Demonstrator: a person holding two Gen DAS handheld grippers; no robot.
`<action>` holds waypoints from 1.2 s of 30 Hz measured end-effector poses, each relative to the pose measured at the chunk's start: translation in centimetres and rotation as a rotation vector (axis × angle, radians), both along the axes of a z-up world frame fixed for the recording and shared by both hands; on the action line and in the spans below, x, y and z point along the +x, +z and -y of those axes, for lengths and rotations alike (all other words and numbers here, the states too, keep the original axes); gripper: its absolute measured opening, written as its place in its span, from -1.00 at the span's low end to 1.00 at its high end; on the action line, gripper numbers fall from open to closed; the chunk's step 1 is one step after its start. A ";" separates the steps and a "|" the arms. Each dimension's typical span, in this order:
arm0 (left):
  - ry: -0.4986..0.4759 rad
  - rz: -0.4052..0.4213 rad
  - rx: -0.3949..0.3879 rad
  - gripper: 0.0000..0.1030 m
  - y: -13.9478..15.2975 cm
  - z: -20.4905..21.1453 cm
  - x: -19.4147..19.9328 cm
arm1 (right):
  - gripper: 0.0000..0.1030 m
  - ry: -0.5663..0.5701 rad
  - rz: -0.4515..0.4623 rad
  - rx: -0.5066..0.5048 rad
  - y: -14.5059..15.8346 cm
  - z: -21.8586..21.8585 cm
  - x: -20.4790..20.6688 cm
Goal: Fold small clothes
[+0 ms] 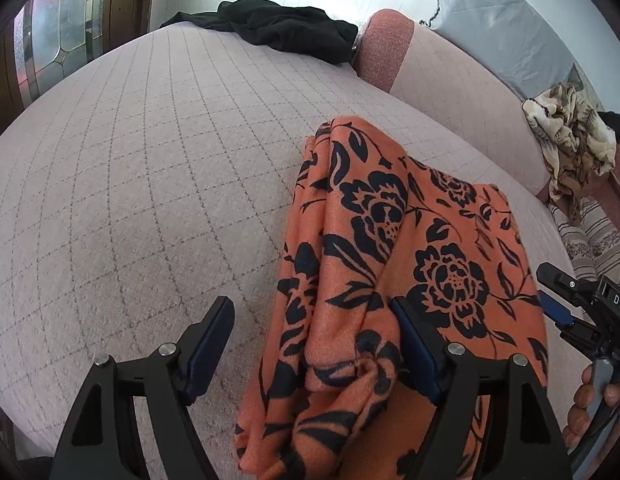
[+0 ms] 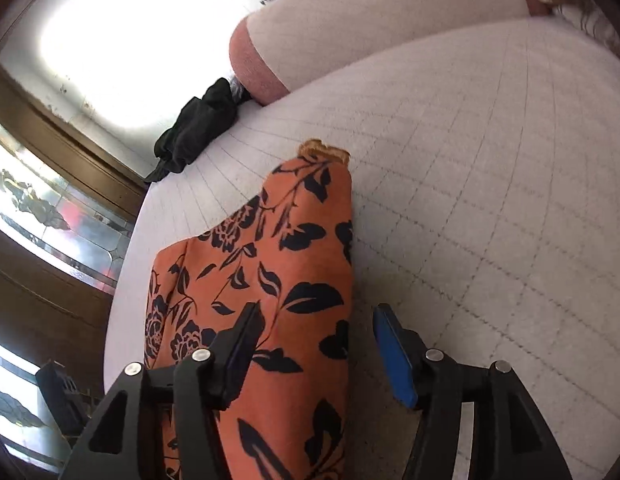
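Observation:
An orange cloth with black flowers (image 1: 373, 240) lies bunched in long folds on the quilted pale pink bed cover (image 1: 150, 180). My left gripper (image 1: 311, 304) stands open over its near end. The right finger rests against a fold, and the left finger (image 1: 214, 336) is over bare cover, apart from the cloth. In the right wrist view the same cloth (image 2: 294, 248) runs away from me. My right gripper (image 2: 317, 310) is open astride its edge, the blue pad (image 2: 391, 354) off the cloth. The right gripper (image 1: 569, 296) also shows at the left wrist view's right edge, held by a hand (image 1: 589, 400).
A black garment (image 1: 278, 26) lies crumpled at the bed's far end beside a pink bolster (image 1: 385, 48). A beige patterned cloth (image 1: 569, 140) is heaped at the right. A wooden door with coloured glass (image 1: 50, 40) stands past the bed's left edge.

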State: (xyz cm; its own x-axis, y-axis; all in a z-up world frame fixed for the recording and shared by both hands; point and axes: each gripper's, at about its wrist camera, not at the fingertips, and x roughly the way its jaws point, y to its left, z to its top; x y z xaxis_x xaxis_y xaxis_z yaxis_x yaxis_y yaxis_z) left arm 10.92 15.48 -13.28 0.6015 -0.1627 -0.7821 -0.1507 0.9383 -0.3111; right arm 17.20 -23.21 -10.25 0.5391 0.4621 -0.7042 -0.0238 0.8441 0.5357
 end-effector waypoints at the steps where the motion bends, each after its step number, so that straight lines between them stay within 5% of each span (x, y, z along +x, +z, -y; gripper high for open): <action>1: -0.006 0.021 0.000 0.46 0.9 -0.4 -0.9 | 0.21 0.013 0.038 0.003 1.2 -0.4 -0.7; 4: 0.000 0.110 0.060 0.46 3.3 -1.0 -3.8 | 0.33 0.094 0.123 0.021 3.9 -1.3 -2.8; 6: -0.004 0.039 0.094 0.47 1.9 -1.4 -4.3 | 0.48 0.180 0.129 0.041 4.1 -3.1 -3.5; 8: -0.020 -0.104 -0.014 0.47 -1.8 -2.5 -3.6 | 0.48 0.260 0.088 0.037 2.3 -4.8 -3.8; 11: -0.043 -0.035 -0.021 0.16 0.6 -2.6 -4.3 | 0.48 0.258 0.015 0.037 -0.5 -5.7 -4.0; 15: -0.034 0.000 -0.089 0.14 2.7 -3.7 -4.5 | 0.48 0.250 0.016 0.077 -0.4 -5.0 -4.3; 20: -0.092 0.028 -0.102 0.15 4.9 -4.1 1.1 | 0.50 0.266 0.045 0.058 -0.5 -5.2 -4.8; 23: -0.153 -0.103 -0.116 0.12 1.8 -3.0 6.2 | 0.52 0.266 0.057 0.060 -0.5 -5.4 -5.1; 25: -0.178 -0.176 -0.166 -0.26 -0.4 -2.9 8.4 | 0.52 0.264 0.052 0.082 -0.6 -5.1 -5.1; 28: -0.178 -0.135 -0.130 -0.55 0.9 -2.9 8.9 | 0.52 0.266 0.045 0.129 -0.8 -4.6 -4.9; 30: -0.150 -0.121 -0.096 -0.55 0.9 -3.1 9.3 | 0.52 0.274 0.050 0.139 -1.1 -4.5 -5.0; 33: -0.124 -0.153 -0.114 -0.20 -0.7 -3.8 9.4 | 0.52 0.279 0.054 0.144 -1.2 -4.6 -5.1; 36: -0.124 -0.126 -0.138 -0.21 1.0 -4.2 9.4 | 0.52 0.277 0.047 0.150 -1.1 -4.5 -5.1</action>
